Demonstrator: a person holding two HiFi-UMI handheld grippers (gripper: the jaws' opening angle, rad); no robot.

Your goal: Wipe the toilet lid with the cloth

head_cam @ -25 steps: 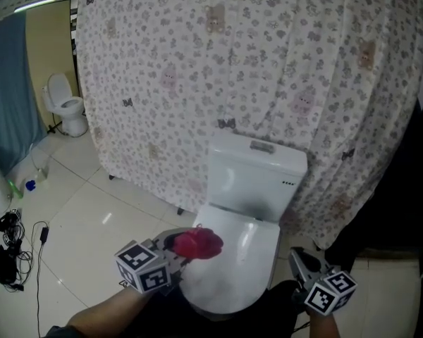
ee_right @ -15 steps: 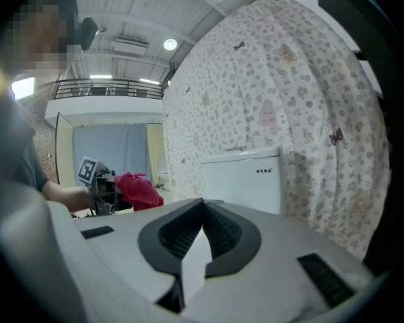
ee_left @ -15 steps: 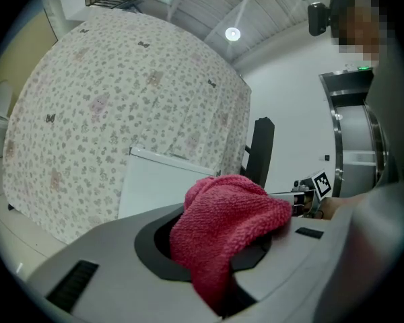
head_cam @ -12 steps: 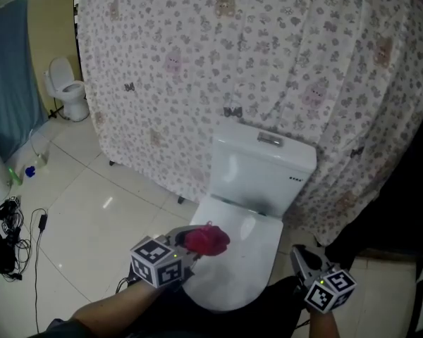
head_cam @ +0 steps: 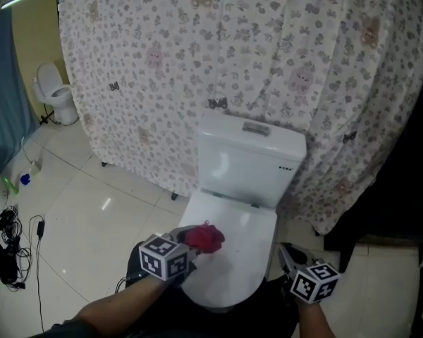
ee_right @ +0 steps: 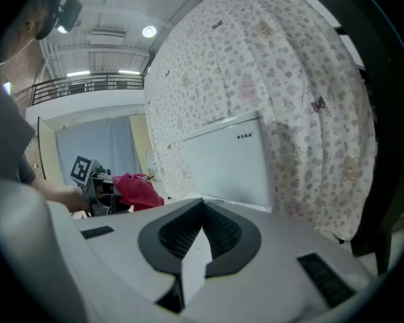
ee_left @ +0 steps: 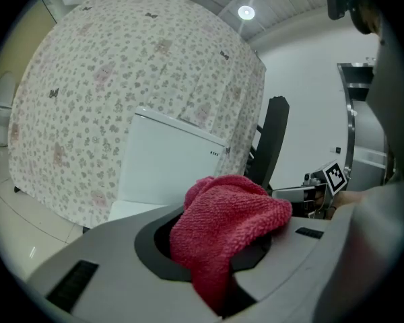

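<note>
A white toilet stands before me with its lid (head_cam: 241, 248) closed and its tank (head_cam: 250, 162) against a flowered curtain. My left gripper (head_cam: 196, 241) is shut on a bunched red cloth (head_cam: 204, 237) (ee_left: 223, 229), held at the lid's left edge. From the right gripper view the red cloth (ee_right: 136, 189) shows at the left beside the tank (ee_right: 227, 167). My right gripper (head_cam: 287, 255) hangs at the lid's right side, jaws shut with nothing between them.
A flowered curtain (head_cam: 268, 69) hangs close behind the tank. A second toilet (head_cam: 53, 101) stands far back left. Cables (head_cam: 7, 248) and small bottles (head_cam: 25, 178) lie on the tiled floor at left. A dark panel (head_cam: 402, 189) borders the right.
The left gripper with the red cloth has moved slightly forward and right over the lid's left edge. The head view shifted a little. The right gripper has barely moved.
</note>
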